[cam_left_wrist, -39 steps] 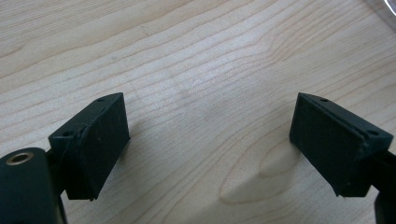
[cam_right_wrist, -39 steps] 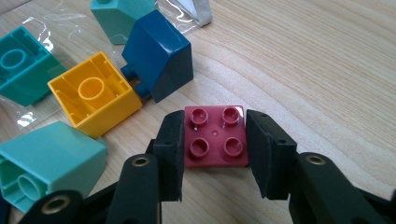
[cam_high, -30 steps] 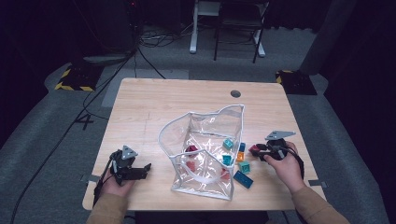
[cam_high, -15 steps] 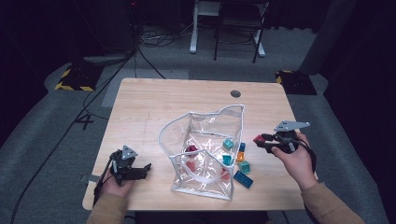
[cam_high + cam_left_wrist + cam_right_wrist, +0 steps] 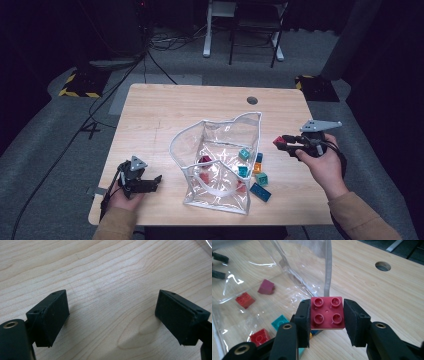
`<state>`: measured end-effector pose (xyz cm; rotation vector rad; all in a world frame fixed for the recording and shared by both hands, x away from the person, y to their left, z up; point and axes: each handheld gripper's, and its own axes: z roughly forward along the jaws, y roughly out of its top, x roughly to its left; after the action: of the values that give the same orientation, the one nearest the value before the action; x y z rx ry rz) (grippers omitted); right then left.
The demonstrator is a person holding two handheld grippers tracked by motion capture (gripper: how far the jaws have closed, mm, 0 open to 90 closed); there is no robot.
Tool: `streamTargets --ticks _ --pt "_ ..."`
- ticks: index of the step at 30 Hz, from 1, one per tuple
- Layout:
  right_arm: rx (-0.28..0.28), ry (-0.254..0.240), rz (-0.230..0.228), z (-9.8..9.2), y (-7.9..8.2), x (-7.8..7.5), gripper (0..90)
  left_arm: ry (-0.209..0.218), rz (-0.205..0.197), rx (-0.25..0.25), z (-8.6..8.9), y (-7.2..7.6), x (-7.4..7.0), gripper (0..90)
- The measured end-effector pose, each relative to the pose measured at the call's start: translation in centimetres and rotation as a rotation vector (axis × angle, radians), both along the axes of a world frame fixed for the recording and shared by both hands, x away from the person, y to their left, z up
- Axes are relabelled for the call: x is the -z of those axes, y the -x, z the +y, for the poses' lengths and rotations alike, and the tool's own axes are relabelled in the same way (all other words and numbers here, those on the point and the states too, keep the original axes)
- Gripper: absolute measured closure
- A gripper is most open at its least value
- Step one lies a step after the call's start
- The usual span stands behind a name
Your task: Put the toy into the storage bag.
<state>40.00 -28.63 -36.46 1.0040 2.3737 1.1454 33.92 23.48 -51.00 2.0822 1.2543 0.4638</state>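
We hold a dark red brick (image 5: 327,313) clamped between the pads of our right claw (image 5: 286,144), lifted above the tabletop (image 5: 200,107) just right of the clear plastic bag (image 5: 220,160) (other bricks lie inside and beside it). Our left claw (image 5: 112,317) rests gaping wide over bare wood, gripping nothing.

Light wooden bench (image 5: 170,115), round cable hole near far right edge; clear plastic zip bag (image 5: 220,145) on it; teal, orange, blue toy bricks (image 5: 260,177) just beside the bag.
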Motion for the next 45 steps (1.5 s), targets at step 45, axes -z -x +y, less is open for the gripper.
streamTargets --ticks 45 --pt "-0.22 -0.115 -0.078 8.2 0.7 -7.8 59.3 0.0 0.0 0.0 0.0 0.0 0.0 12.1"
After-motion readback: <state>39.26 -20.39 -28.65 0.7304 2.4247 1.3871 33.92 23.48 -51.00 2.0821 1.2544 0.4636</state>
